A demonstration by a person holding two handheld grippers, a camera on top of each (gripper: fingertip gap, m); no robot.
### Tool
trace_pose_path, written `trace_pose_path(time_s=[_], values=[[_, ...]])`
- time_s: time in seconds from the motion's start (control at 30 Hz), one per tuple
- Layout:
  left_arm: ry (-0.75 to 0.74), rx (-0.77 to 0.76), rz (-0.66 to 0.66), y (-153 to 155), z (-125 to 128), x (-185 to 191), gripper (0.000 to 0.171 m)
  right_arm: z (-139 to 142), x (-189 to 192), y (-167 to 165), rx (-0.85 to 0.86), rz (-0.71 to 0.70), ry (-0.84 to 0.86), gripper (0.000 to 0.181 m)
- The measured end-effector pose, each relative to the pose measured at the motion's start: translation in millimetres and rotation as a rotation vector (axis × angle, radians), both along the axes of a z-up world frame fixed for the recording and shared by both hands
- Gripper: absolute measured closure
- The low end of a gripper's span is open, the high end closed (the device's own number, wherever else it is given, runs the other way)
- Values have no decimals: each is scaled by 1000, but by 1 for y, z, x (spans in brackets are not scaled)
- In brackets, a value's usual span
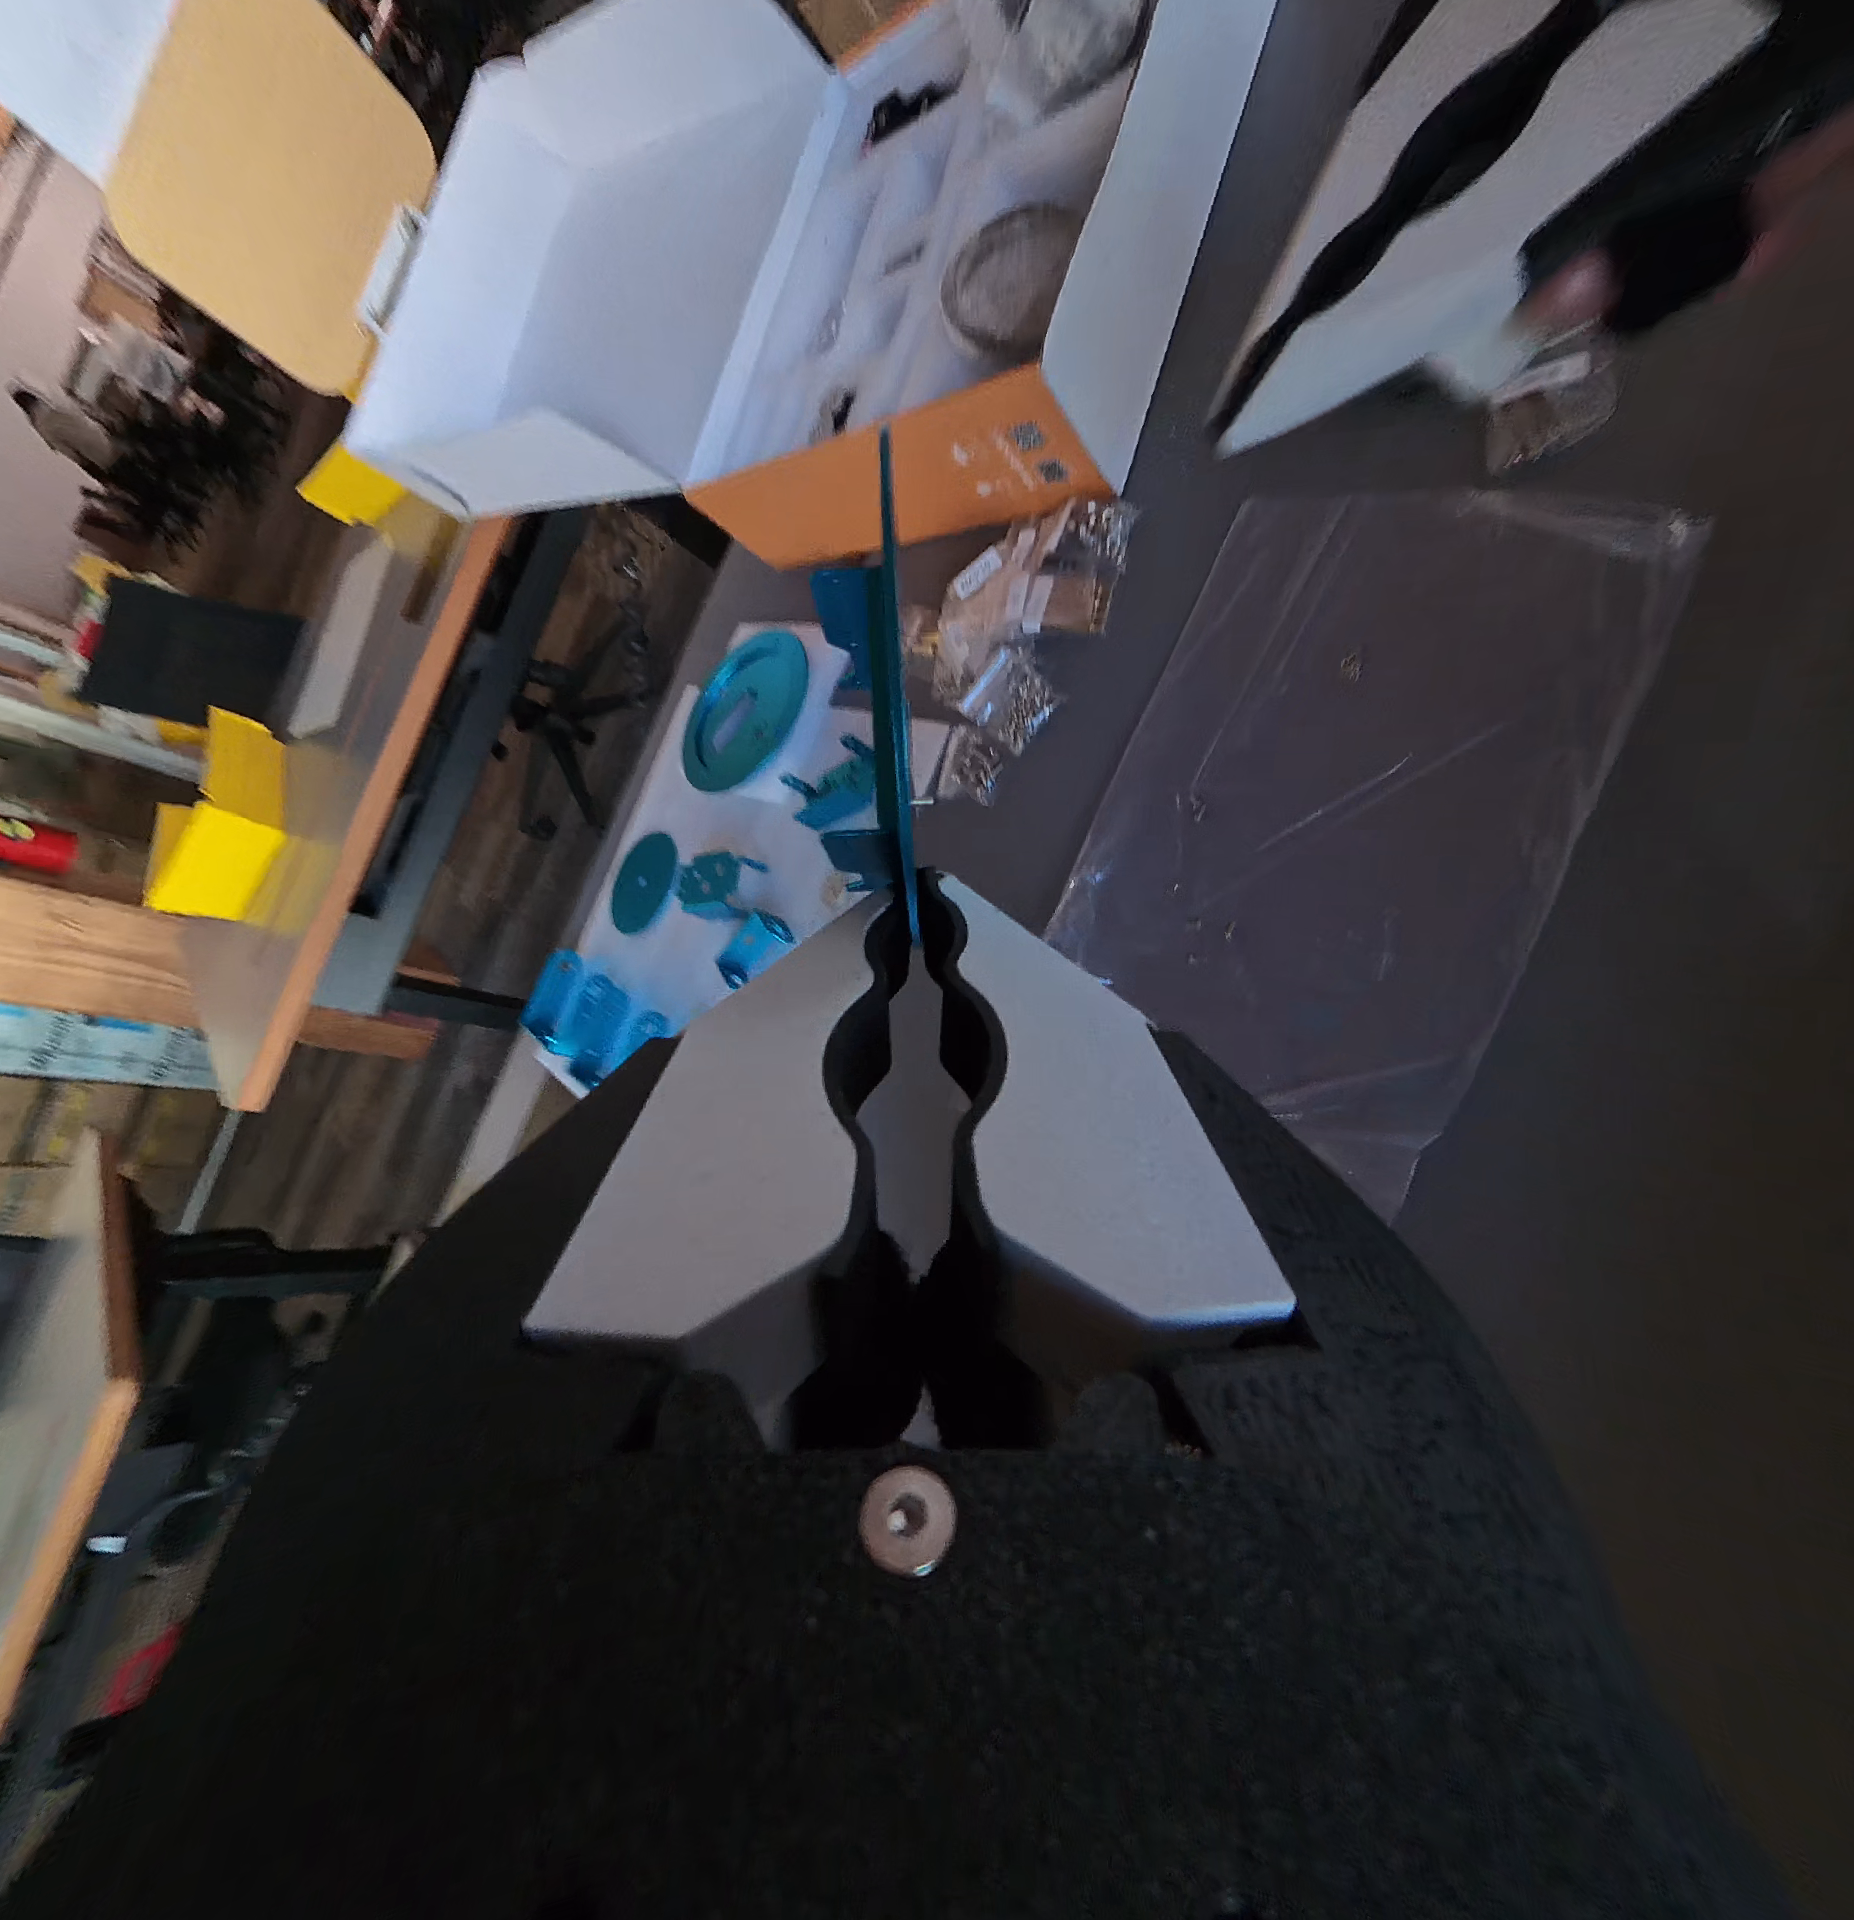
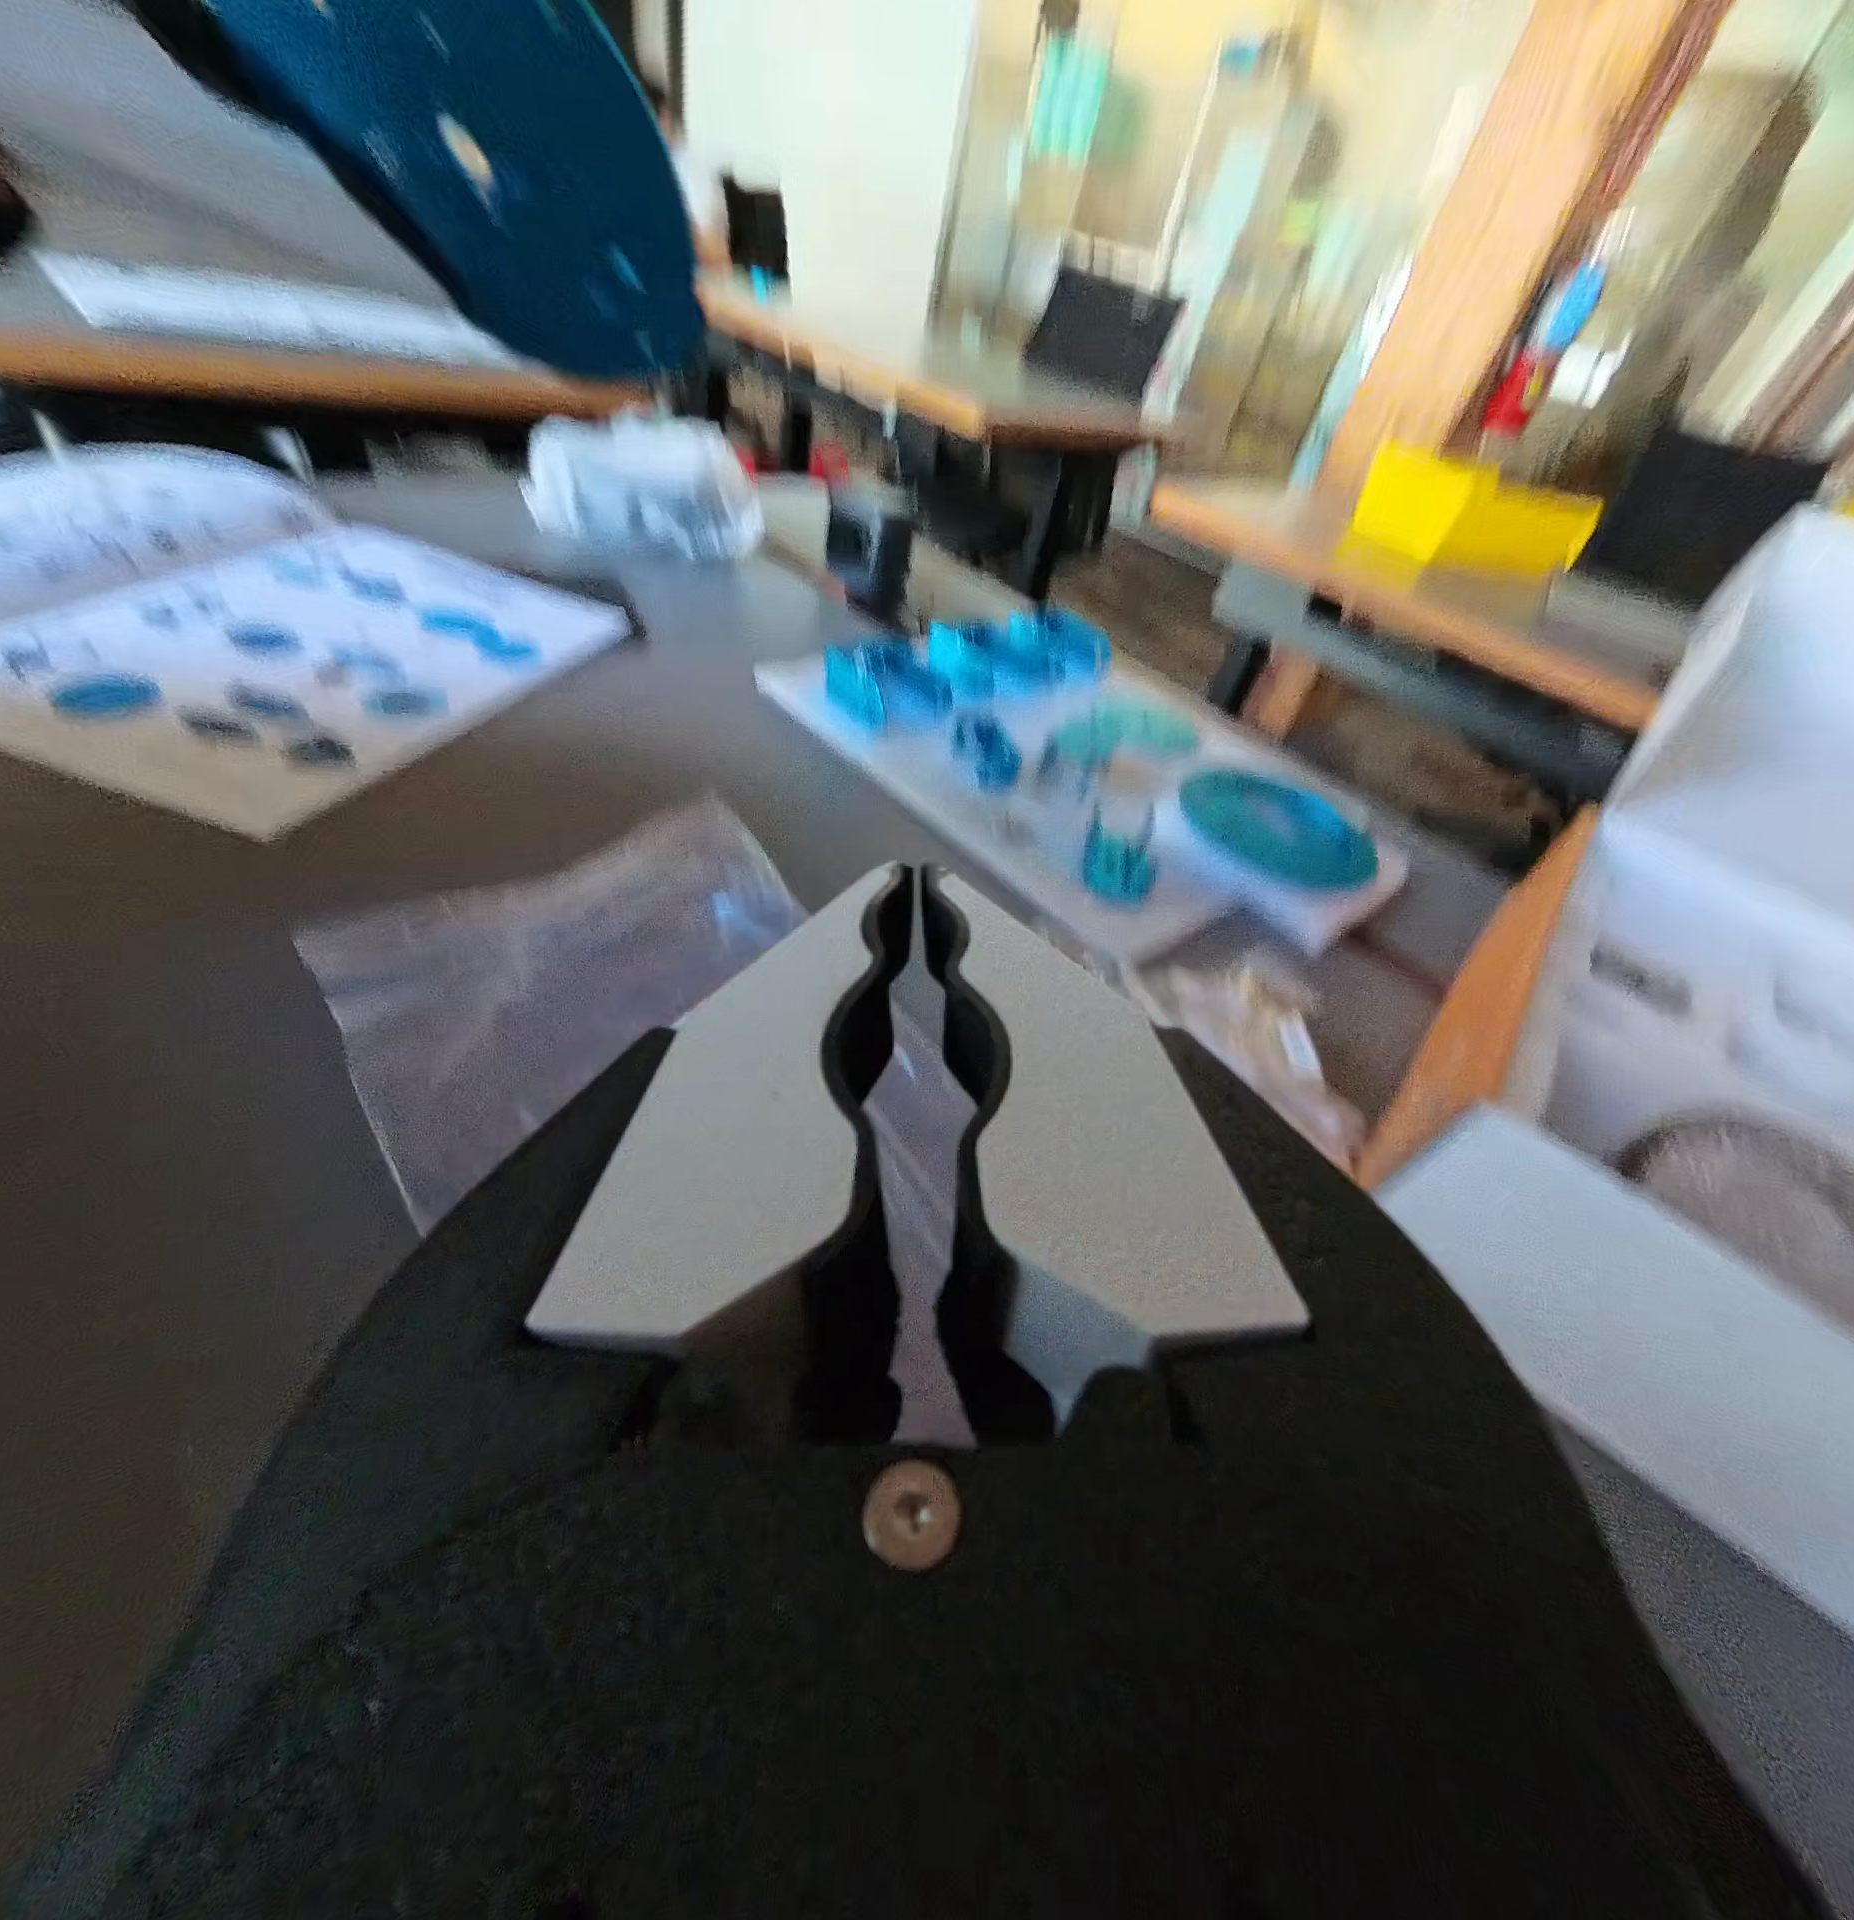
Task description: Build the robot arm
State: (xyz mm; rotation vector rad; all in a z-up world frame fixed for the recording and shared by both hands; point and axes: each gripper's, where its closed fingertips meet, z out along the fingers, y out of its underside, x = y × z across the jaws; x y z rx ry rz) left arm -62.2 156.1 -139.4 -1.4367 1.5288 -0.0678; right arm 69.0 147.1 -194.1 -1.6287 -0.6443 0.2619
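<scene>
**Two grippers up, one blue plate clamped**

Two observations, near to far. Left gripper (image 1: 918, 914): jaws clamped on the bottom edge of a thin blue plate (image 1: 892, 665), held edge-on and upright above the desk (image 1: 1733, 935). Right gripper (image 2: 918, 883): jaws together, nothing between them that I can see; it hangs over a clear plastic bag (image 2: 549, 966) lying flat on the desk. Beyond: a white tray (image 1: 642, 935) with small blue parts, bags of screws (image 1: 1016, 644), then an open orange box (image 1: 902, 488). An open booklet (image 2: 279, 665) lies far left in the right view.

Judgement: the grip is only on the plate's rim, so keep it vertical and move slowly to avoid pivoting.
</scene>
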Motion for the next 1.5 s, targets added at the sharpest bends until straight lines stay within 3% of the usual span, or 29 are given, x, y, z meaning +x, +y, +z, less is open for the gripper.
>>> trace_pose_path(time_s=[0.07, 0.2, 0.27, 0.37, 0.53, 0.8, 1.5], values=[[-10, -28, 3, 10, -14, -2, 171, -34, 20, -1, -144, -15, -62, 179], [28, -43, -13, 26, -43, -6, 171, -121, 24, -23, -535, 161, -268, 162], [32, -44, -17, 32, -54, -5, 171, -142, 21, -28, -654, 242, -302, 152], [20, -52, -22, 42, -68, -1, 171, -137, 15, -21, -604, 314, -321, 162], [-2, -80, -29, 55, -82, 5, 171, -138, 33, -9, -561, 327, -500, 168], [-9, -113, -26, 67, -93, 3, 171, -142, 22, -11, -593, 410, -450, 172], [-4, -140, -31, 66, -98, 5, 171, -154, 27, -8, -569, 385, -476, 179]])
